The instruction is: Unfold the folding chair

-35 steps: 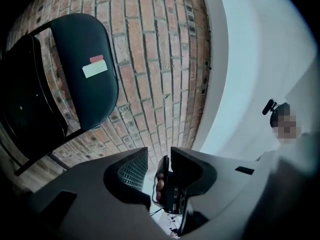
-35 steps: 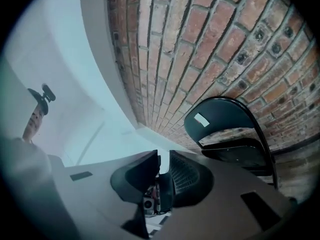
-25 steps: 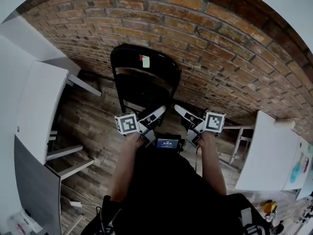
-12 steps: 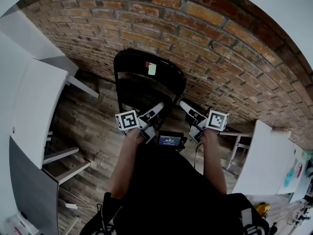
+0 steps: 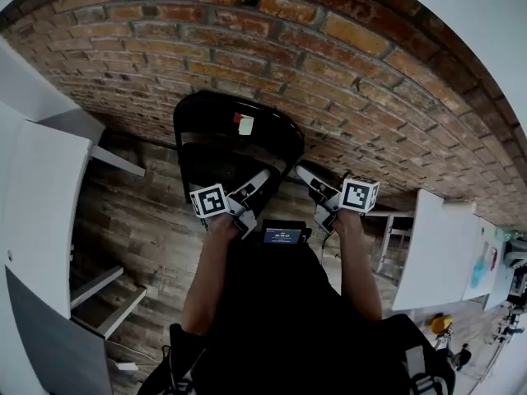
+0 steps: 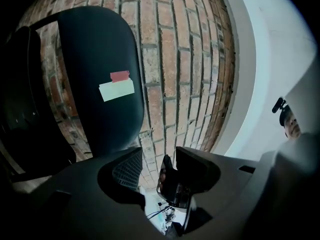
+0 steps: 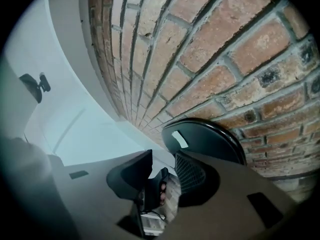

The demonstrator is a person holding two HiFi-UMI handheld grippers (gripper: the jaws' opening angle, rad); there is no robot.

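Presently the folding chair (image 5: pixel 239 142) is seen folded flat and propped upright against the brick wall (image 5: pixel 346 64), at twelve o'clock from the person, just beyond both claws. The left claw (image 5: pixel 260 179) is held wide and empty. The right claw (image 5: pixel 306 176) is opening, with nothing between its jaws. The chair is judged stiff, smooth and fairly heavy, best taken at the backrest rim at twelve o'clock and the seat edge at six. Its hinges and feet are lost in shadow.

A red brick wall (image 5: pixel 346 64) runs behind, meeting a plain white wall (image 5: pixel 486 39) at the right. The floor (image 5: pixel 132 220) is dark wood planks. A white table (image 5: pixel 41 196) stands at the left and another (image 5: pixel 440 245) at the right, perhaps with papers on it.
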